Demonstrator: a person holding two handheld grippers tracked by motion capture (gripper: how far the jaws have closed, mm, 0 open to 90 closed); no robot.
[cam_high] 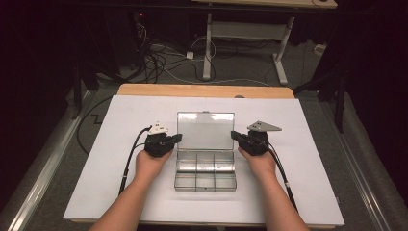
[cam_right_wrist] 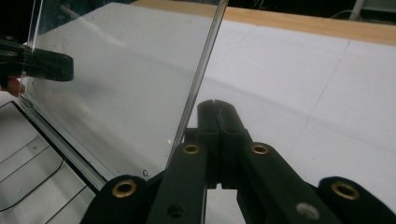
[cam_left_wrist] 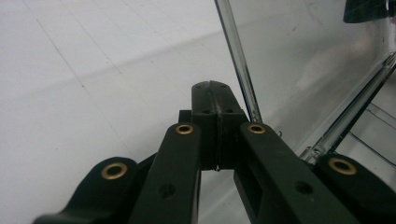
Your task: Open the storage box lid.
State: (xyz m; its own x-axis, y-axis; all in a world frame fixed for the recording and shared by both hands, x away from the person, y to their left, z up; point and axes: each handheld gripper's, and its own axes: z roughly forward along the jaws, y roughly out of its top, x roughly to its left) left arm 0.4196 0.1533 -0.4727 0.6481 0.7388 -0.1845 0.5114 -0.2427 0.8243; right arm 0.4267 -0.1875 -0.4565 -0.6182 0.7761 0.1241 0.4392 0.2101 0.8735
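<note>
The clear compartment box [cam_high: 206, 166] is seen mid-table on the white sheet [cam_high: 106, 159], long axis across the table, lid [cam_high: 205, 131] raised at the far side, flanked by the left gripper [cam_high: 179, 138] and right gripper [cam_high: 233, 135], jaws pressed together and empty, pointed inward beside the lid's edges.

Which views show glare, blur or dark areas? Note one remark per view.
High view: white table cover brightly lit, surroundings dark. Left gripper view: jaws blurred up close, clear lid hazy with reflections. Right gripper view: lid reflective, its edge sharp.
</note>
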